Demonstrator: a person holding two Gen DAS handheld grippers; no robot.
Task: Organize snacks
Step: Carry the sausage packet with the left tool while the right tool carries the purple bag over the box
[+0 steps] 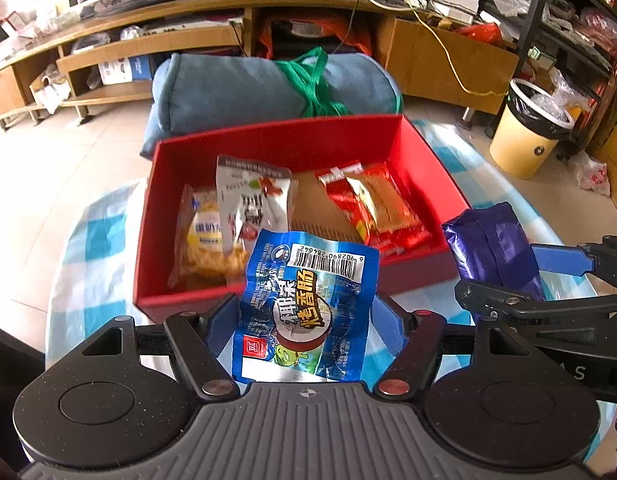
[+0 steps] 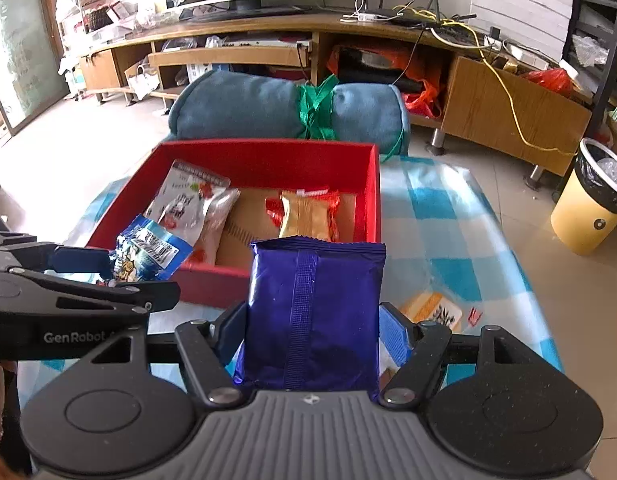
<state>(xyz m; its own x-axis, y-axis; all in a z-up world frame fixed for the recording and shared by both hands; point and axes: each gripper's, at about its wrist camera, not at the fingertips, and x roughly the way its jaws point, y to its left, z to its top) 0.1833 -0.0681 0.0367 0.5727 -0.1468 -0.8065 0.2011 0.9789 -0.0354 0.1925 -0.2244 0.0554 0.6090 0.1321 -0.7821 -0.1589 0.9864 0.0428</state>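
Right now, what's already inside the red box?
The red box holds a yellow snack bag, a white-and-red packet leaning on it, and red-and-gold packets on a brown cardboard floor. Anything beneath them is covered; the near-left corner is hidden in the right view.

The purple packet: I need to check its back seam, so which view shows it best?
The right wrist view. There the purple packet faces the camera between the right gripper fingers, its seam running down the middle. The left wrist view shows it only from the side, at the right edge, partly hidden by that gripper.
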